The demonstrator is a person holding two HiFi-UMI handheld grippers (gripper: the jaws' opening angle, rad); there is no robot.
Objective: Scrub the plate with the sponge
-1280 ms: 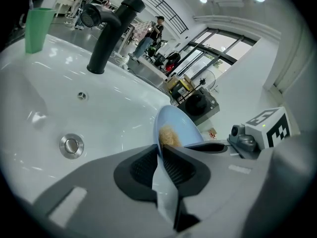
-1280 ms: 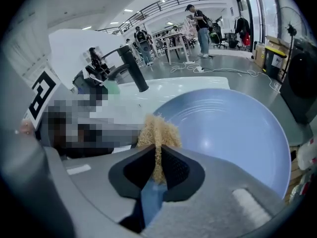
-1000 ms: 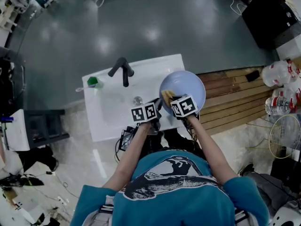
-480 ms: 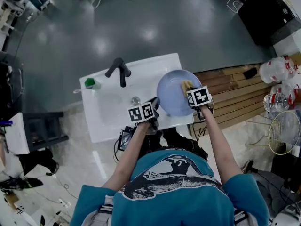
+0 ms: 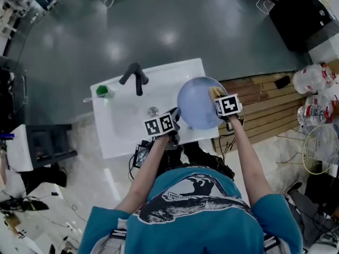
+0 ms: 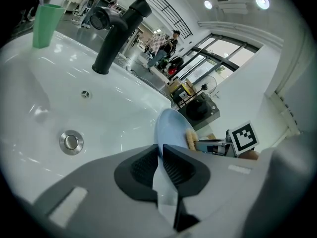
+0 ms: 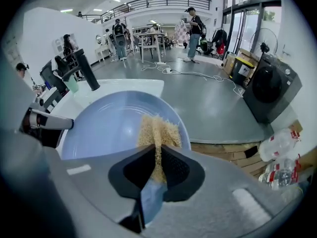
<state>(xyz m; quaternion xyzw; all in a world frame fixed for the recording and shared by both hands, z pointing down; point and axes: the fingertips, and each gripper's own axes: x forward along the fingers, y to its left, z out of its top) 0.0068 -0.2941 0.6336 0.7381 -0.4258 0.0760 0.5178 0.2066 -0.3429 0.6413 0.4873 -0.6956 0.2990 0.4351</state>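
Tan sponge (image 7: pixel 158 130) on plate (image 7: pixel 109 128), its end hidden between right gripper (image 7: pixel 158 151) jaws.

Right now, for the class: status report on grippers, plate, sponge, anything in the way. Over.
Left gripper shut on plate rim. Right gripper shut on sponge, against plate's right side. Faucet, green cup stand apart; nothing in the way.

No legible lettering, brand, number or sign; only coded black-and-white squares on the left marker cube (image 5: pixel 161 125) and right marker cube (image 5: pixel 228 105).
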